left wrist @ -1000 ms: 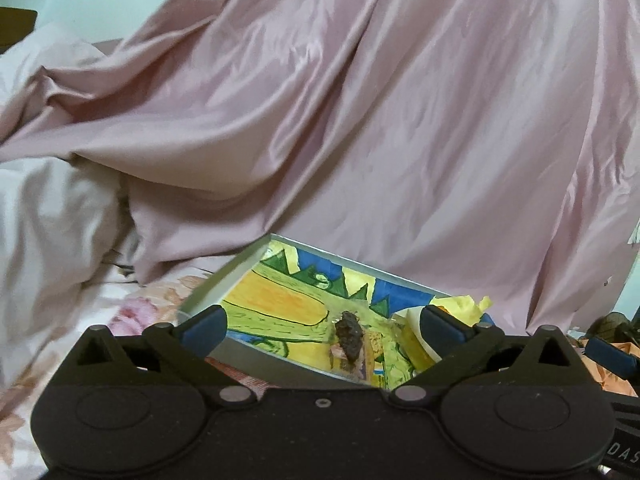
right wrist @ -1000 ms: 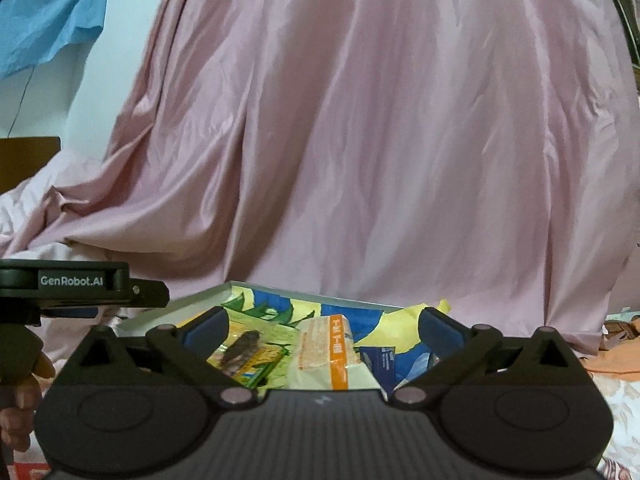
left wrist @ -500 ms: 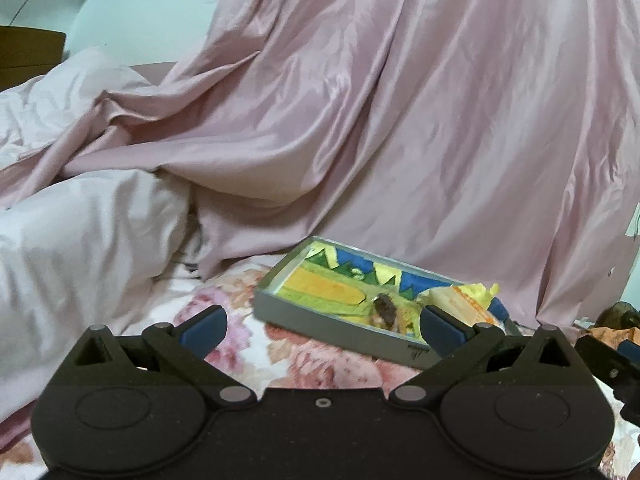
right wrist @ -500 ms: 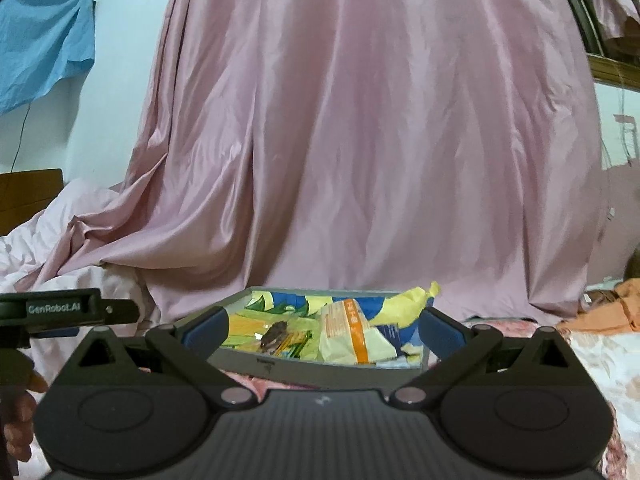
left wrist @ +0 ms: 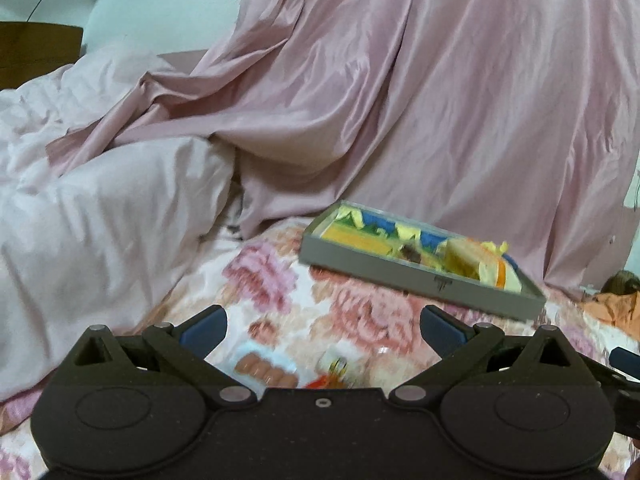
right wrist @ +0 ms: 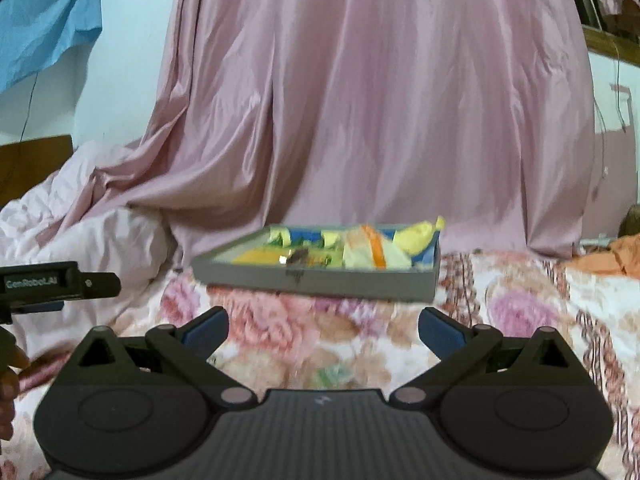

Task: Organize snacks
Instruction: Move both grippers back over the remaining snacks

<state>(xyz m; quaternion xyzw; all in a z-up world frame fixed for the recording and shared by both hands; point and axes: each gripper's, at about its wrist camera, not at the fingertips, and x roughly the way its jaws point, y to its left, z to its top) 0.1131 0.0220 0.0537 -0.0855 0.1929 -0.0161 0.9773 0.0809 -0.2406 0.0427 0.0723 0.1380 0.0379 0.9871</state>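
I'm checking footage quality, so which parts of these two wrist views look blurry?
Left wrist: the gray tray and floral bedspread are smeared; the left gripper stays sharp. Right wrist: tray and bedspread are soft, the right gripper crisp.

Left gripper (left wrist: 322, 330) open over floral sheet (left wrist: 352, 312); grey snack tray (left wrist: 420, 278) beyond, right.

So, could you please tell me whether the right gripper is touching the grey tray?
Apart. In the right wrist view, the open right gripper sits short of the grey tray, with flowered bedsheet showing between them.
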